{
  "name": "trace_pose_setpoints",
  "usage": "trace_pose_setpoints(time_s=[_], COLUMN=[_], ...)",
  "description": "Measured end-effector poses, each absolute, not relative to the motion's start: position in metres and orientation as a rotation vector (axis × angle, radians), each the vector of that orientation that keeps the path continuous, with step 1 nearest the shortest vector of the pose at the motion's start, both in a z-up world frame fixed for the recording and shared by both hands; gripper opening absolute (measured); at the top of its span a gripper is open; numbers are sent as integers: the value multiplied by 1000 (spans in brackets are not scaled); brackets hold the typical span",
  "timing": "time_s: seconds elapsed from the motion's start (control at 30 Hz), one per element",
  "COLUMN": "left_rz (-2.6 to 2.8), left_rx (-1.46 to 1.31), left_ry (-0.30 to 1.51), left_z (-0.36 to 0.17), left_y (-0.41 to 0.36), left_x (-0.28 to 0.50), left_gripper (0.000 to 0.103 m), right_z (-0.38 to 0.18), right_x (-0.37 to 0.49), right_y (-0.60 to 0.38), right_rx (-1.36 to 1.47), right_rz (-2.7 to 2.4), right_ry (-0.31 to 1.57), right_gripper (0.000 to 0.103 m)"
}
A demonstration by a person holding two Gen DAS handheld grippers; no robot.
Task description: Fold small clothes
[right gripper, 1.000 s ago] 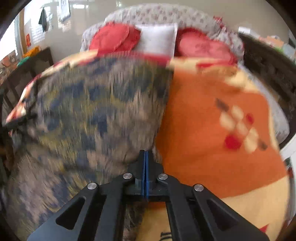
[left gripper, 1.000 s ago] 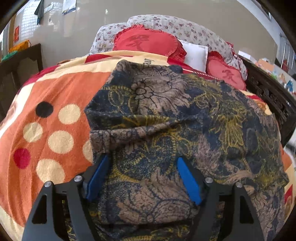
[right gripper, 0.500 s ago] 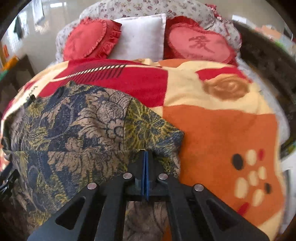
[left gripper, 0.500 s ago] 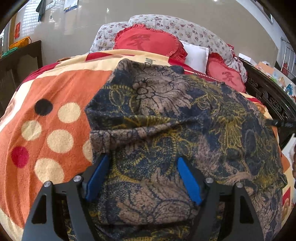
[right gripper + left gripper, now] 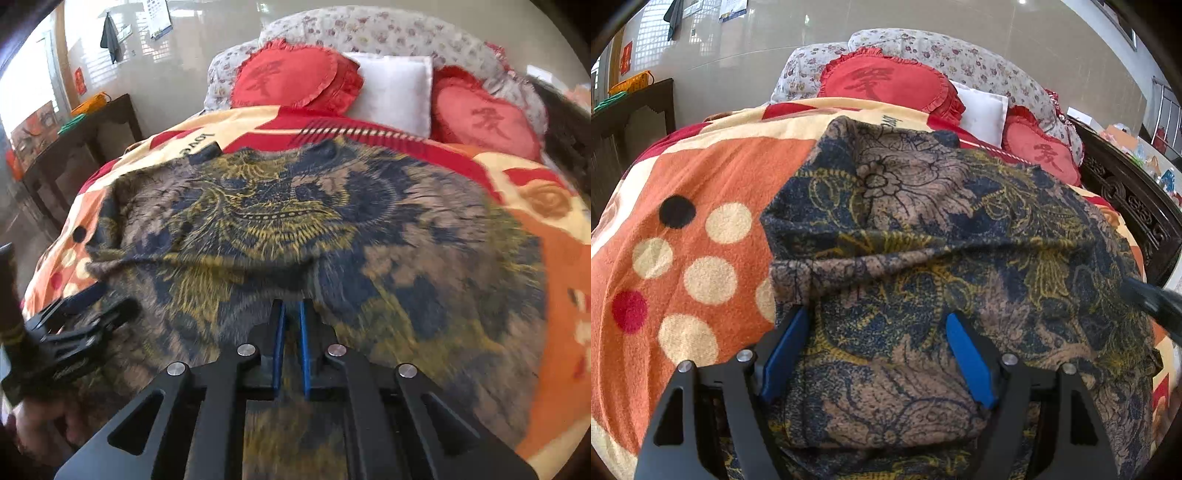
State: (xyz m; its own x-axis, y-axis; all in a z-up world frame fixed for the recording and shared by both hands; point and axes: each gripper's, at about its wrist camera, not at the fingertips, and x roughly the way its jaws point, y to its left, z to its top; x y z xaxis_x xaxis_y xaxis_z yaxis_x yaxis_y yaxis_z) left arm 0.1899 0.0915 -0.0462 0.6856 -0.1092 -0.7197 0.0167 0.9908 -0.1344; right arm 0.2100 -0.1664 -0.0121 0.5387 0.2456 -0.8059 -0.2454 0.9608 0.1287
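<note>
A dark blue, brown and yellow floral garment (image 5: 942,229) lies spread on the bed, with a fold ridge across its middle. My left gripper (image 5: 877,349) is open, its blue pads straddling a bunched part of the garment's near edge. My right gripper (image 5: 291,332) has its jaws a narrow gap apart above the garment (image 5: 295,221), with no cloth between the pads. The right gripper's black tip (image 5: 1152,302) shows at the right edge of the left wrist view. The left gripper (image 5: 74,332) shows at the lower left of the right wrist view.
An orange, red and cream blanket (image 5: 683,221) covers the bed. Two red heart cushions (image 5: 291,77), a white pillow (image 5: 395,88) and floral pillows (image 5: 960,59) lie at the head. Dark carved bed frame (image 5: 1134,206) at right; dark side table (image 5: 85,140) at left.
My right gripper let go of the garment's edge, opened slightly and swung left over the middle of the garment. The left gripper stayed open in place.
</note>
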Motion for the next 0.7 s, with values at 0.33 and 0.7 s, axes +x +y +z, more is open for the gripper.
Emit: trace_pose_setpoints(time_s=[0.33, 0.7], left_rz=[-64, -60], left_rx=[-91, -20], left_ry=[813, 884], left_z=[-44, -3], left_y=[90, 158], left_x=[185, 95], left_gripper=[81, 83], right_z=[-66, -78], right_x=[135, 148], right_y=[-200, -211], right_rx=[101, 112], right_rz=[328, 333], right_ry=[1007, 999], right_gripper=[13, 14])
